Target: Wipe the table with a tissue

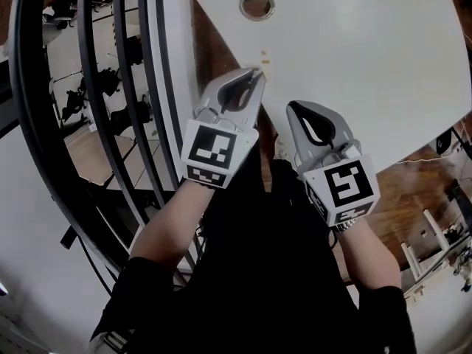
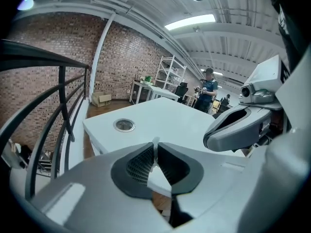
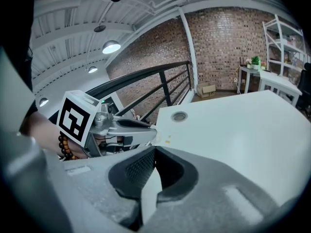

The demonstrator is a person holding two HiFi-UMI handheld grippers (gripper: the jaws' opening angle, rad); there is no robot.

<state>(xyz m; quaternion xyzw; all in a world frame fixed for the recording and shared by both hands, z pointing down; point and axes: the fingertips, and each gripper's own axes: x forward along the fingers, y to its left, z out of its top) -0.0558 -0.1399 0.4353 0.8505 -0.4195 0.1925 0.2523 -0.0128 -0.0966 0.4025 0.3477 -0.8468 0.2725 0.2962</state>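
Since the wipe can only start once paper meets the surface, the table (image 1: pixel 354 65) is taken first. It lies ahead of both sets of fingers and spreads away forward and to their right, and its near edge is seen running just at the left tips. The left gripper (image 1: pixel 258 71) is held at that edge. The right gripper (image 1: pixel 290 107) is held just beside it, to its right and a little further back, near the same edge. Both are pointed the same way, forward over the top.

A round hole (image 1: pixel 257 4) is set in the table well ahead of the left tips. A small yellowish mark (image 1: pixel 265 54) is seen just ahead of those tips, between them and the hole.

The right jaws are pressed together with nothing between them. The left jaws are closed too, but a thin white sliver is pinched at their very tip. This is judged to be the tissue (image 2: pixel 156 141), though so little is shown that its size cannot be told. Whether it is touching the top cannot be told either.

The left gripper is thus the nearer one and the only one loaded. The surface to be wiped lies forward and down from its tips, and the coming move is judged to turn on that short drop, with the mark as the likely first target.
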